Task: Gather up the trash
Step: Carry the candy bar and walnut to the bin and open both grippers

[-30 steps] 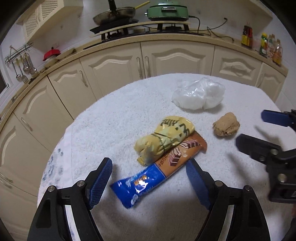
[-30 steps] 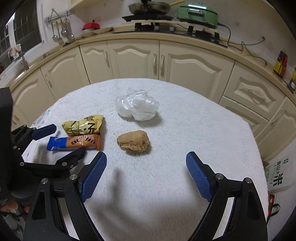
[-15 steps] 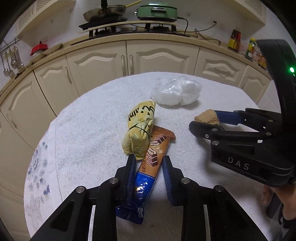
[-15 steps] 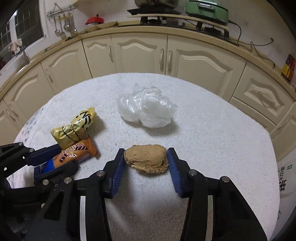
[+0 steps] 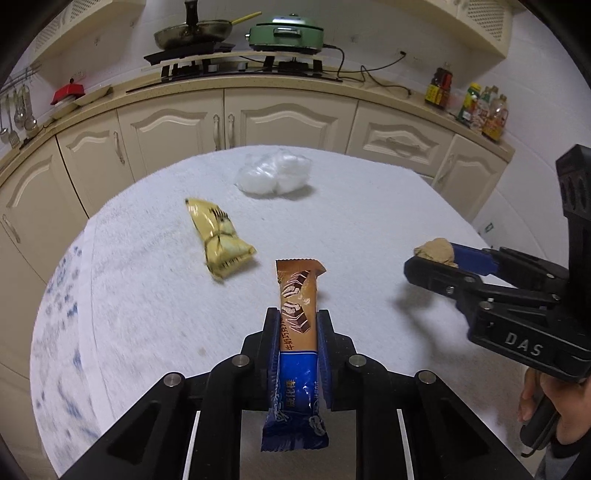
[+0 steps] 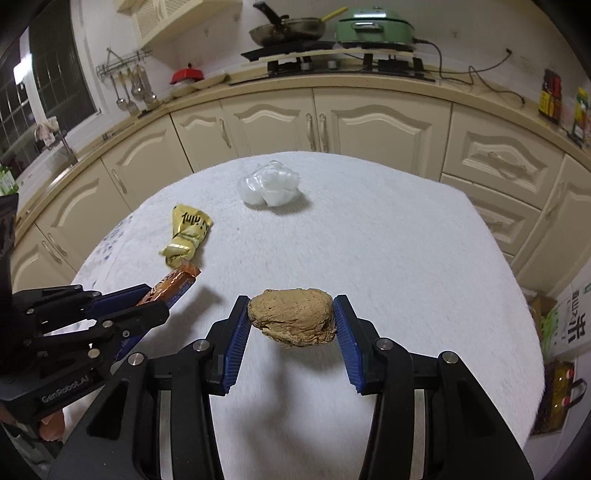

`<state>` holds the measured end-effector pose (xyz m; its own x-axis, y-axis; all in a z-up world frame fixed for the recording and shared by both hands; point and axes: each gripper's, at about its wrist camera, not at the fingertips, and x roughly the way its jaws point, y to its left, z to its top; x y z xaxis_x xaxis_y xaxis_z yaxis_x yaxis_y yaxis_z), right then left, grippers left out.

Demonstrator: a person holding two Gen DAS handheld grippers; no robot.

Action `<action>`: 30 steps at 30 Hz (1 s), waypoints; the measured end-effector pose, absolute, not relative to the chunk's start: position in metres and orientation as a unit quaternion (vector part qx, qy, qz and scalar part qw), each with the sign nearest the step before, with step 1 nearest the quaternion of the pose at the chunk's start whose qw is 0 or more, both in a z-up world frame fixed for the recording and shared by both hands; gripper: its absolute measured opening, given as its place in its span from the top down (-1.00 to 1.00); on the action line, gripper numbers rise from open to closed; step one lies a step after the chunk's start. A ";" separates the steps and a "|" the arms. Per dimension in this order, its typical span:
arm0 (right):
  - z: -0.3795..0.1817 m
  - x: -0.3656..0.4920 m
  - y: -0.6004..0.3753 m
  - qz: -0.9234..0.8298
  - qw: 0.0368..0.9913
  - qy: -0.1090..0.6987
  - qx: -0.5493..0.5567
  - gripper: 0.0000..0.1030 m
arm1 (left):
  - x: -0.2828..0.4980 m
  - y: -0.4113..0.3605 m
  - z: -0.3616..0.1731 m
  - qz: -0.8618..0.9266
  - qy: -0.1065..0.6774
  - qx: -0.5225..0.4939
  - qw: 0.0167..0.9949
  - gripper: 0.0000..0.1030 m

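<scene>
Black hand-held gripper (image 5: pixel 297 328) frames, blue ribbed pads (image 6: pixel 236 343), silver screws, "DAS" lettering.

a round table (image 6: pixel 424 258) under a white fuzzy cloth filled the middle of the frame, and cream cabinets (image 6: pixel 369 122) with arched door panels curved behind it. along the top ran a beige counter (image 6: pixel 480 86). top centre, a gas hob (image 5: pixel 207 55) carried a dark frying pan (image 5: pixel 194 33), with a green electric cooker (image 5: pixel 286 35) just to its right. sauce bottles (image 5: pixel 476 107) stood at upper right. utensils hung on a rail (image 6: pixel 127 70) at upper left, beside a dark window (image 6: pixel 55 62). white wall (image 5: pixel 388 33) above, dimly lit.
</scene>
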<state>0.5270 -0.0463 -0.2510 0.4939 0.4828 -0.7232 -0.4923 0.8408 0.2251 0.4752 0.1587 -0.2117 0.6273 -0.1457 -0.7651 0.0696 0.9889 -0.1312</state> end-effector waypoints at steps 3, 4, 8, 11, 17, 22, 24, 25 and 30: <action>-0.246 0.509 -0.064 0.285 0.866 0.411 0.005 0.11 | 0.456 0.145 -0.205 -0.065 0.422 -0.040 0.903 0.71; -0.245 0.504 -0.069 0.284 0.868 0.408 0.008 0.10 | 0.446 0.138 -0.201 -0.071 0.417 -0.041 0.905 0.71; -0.240 0.485 -0.098 0.280 0.873 0.397 0.029 0.11 | 0.431 0.103 -0.185 -0.093 0.402 -0.029 0.910 0.71; -0.235 0.476 -0.125 0.272 0.879 0.388 0.046 0.10 | 0.424 0.070 -0.173 -0.113 0.394 -0.017 0.912 0.71; -0.229 0.456 -0.203 0.231 0.897 0.369 0.081 0.10 | 0.420 -0.008 -0.156 -0.156 0.383 0.019 0.911 0.71; -0.235 0.444 -0.287 0.182 0.906 0.361 0.126 0.10 | 0.426 -0.089 -0.156 -0.196 0.384 0.056 0.901 0.71; -0.238 0.441 -0.315 0.165 0.908 0.358 0.142 0.10 | 0.429 -0.120 -0.160 -0.213 0.389 0.067 0.894 0.71; -0.242 0.438 -0.336 0.151 0.909 0.356 0.152 0.10 | 0.433 -0.130 -0.162 -0.218 0.392 0.071 0.891 0.71; -0.264 0.433 -0.403 0.106 0.908 0.360 0.185 0.10 | 0.457 -0.196 -0.182 -0.250 0.410 0.099 0.871 0.71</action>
